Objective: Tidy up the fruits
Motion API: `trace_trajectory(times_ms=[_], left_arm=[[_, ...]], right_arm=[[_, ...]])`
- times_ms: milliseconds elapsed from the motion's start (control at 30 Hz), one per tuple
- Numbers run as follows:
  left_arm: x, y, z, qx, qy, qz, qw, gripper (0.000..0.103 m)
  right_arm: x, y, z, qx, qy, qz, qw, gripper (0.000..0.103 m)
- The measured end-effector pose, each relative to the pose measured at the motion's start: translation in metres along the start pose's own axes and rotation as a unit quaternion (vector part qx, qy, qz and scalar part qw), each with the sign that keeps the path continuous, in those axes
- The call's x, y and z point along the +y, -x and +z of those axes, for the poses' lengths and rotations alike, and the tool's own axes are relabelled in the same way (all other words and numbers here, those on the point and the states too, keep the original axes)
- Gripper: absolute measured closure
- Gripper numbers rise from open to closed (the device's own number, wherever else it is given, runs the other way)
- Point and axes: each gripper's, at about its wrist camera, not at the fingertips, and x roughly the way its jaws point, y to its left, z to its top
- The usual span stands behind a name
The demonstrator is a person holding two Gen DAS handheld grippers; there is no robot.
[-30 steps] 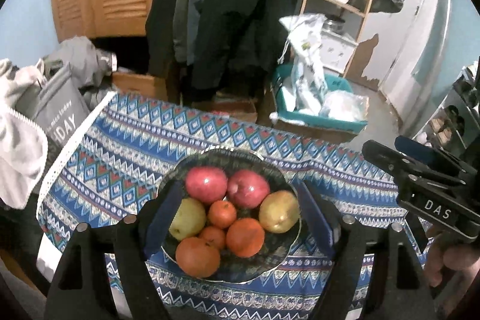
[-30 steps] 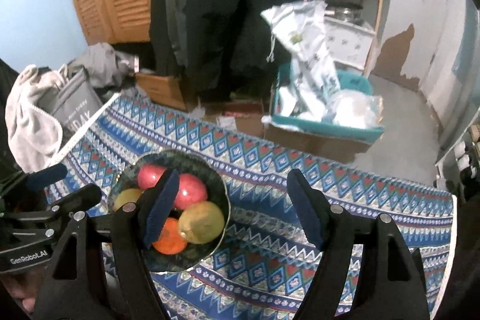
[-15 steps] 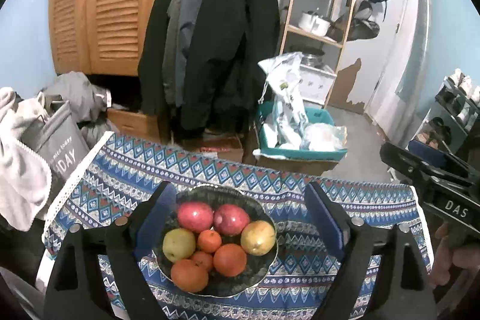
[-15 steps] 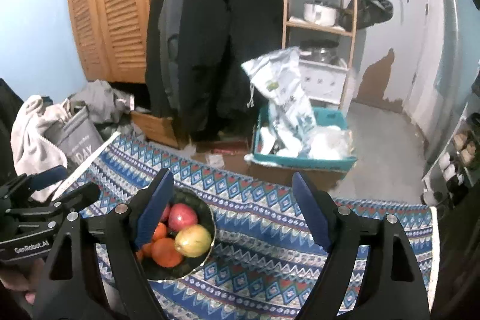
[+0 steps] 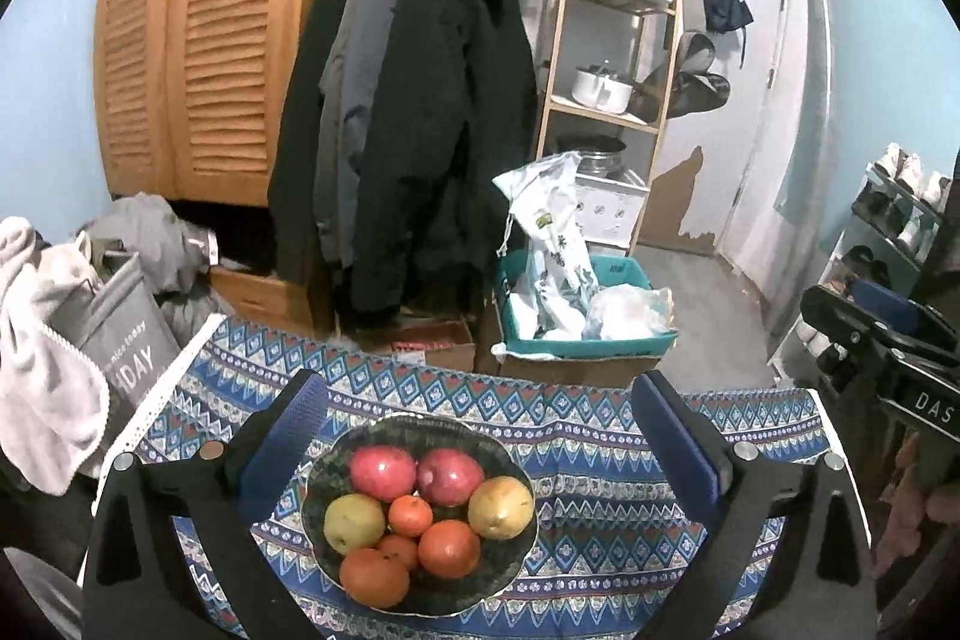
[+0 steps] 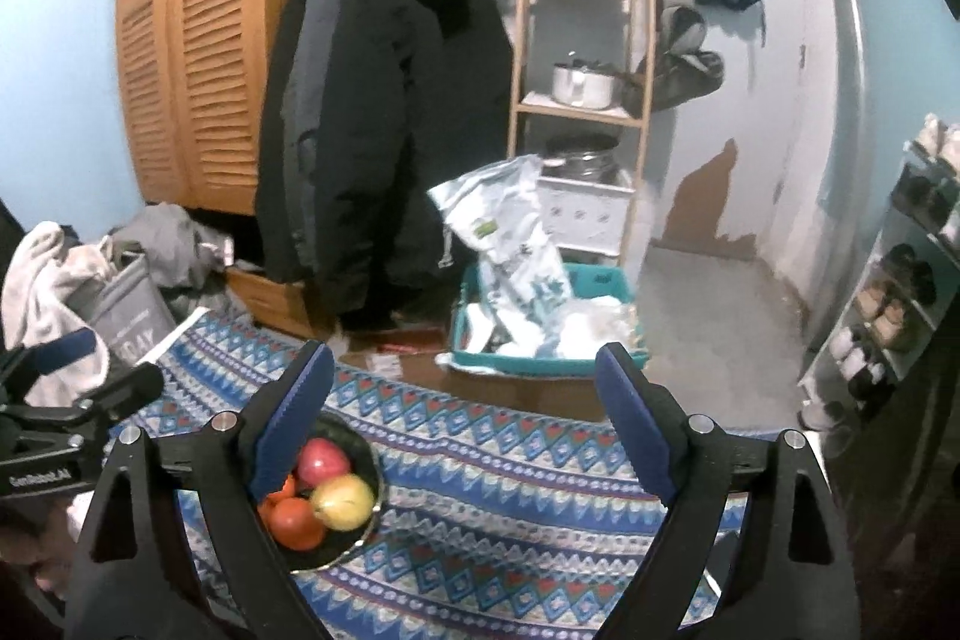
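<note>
Plainly, line by line:
Bowl [image 5: 510, 574]: dark, on the patterned cloth [image 5: 600, 466], seen between the left gripper's fingers; in the right wrist view [image 6: 369, 466] it sits low and left, partly behind that gripper's left finger
Fruit: all in the bowl, touching one another; two red apples [image 5: 384, 472] at the back, side by side; a yellow-green pear [image 5: 354, 523] at the left, a yellow one [image 5: 501, 507] at the right; four oranges [image 5: 449, 549] in the middle and front
Left gripper [image 5: 480, 436]: jaws wide, just been opening, nothing gripped; blue pads [image 5: 675, 445] stand clear of the bowl on both sides
Right gripper [image 6: 465, 421]: jaws well apart, just been opening, nothing between the pads but cloth and floor beyond; it shows at the right edge of the left wrist view [image 5: 870, 340]
Writing on grippers: "DAS" [image 5: 933, 409] in white on the right gripper's body; "GenRobot.AI" [image 6: 39, 478] on the left gripper's body, small and blurred
Grey bag [image 5: 120, 334]: left of the cloth, white letters ending in "DAY", with a smaller line above, too small to read surely
White sack [image 5: 552, 244]: standing in a teal bin [image 5: 600, 340] beyond the cloth, printed with a green mark and dark characters I cannot read
Behind: dark coats [image 5: 432, 130] on a rail, louvred wooden doors [image 5: 198, 40], a wooden shelf [image 5: 606, 112] with a white pot [image 5: 600, 85]
Hand [image 5: 912, 496]: partly seen under the right gripper
</note>
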Motion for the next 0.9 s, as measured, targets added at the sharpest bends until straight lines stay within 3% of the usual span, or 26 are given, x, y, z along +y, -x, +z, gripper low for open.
trace_trajectory(times_ms=[167,900], left_arm=[[-0.006,0.003,0.000,-0.006,-0.006,-0.007,0.9999,0.001],[-0.018,0.010,0.002,-0.019,-0.020,-0.009,0.9996,0.001]], right_arm=[[-0.009,0.007,-0.002,-0.016,-0.004,-0.017,1.000,0.015],[-0.023,0.011,-0.011,-0.011,-0.008,-0.027,1.000,0.015]])
